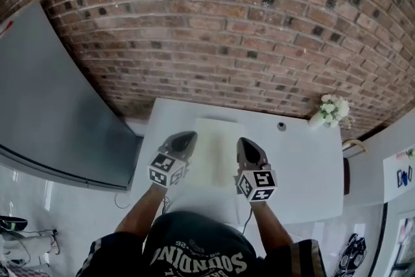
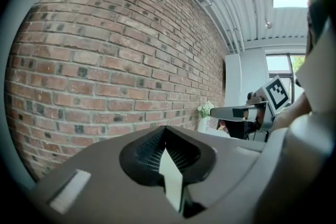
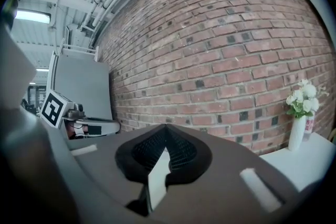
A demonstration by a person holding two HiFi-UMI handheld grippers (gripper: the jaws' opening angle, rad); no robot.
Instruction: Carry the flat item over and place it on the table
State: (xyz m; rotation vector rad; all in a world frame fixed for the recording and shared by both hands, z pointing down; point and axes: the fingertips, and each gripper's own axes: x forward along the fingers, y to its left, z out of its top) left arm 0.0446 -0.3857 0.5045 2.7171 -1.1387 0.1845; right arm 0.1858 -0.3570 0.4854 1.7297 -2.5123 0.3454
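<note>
Lower centre of the head view: the left gripper (image 1: pixel 185 138) and right gripper (image 1: pixel 246 142), each in an outstretched hand, hold opposite long edges of the flat item (image 1: pixel 214 154). Both gripper views show the jaws closed down to a thin slot, with a pale edge of the sheet (image 2: pixel 171 180) pinched between the pads.

The flat item is a cream-coloured rectangular panel, plain and unmarked. It lies roughly level in mid-frame, over the white table (image 1: pixel 305 168) and apparently clear of its surface. It shows no sag between the two grips, so it is probably stiff and light. The smooth faces may slip, so matched holds at mid-edge on both sides seem the best purchase. Uneven lowering could tilt it or twist it out of one pinch.

Beyond it, at the table's far right corner, is a small vase of white flowers (image 1: pixel 332 109). A grey panel (image 1: pixel 52 113) fills the left of the frame, and a brick wall (image 1: pixel 220 23) spans the top.
</note>
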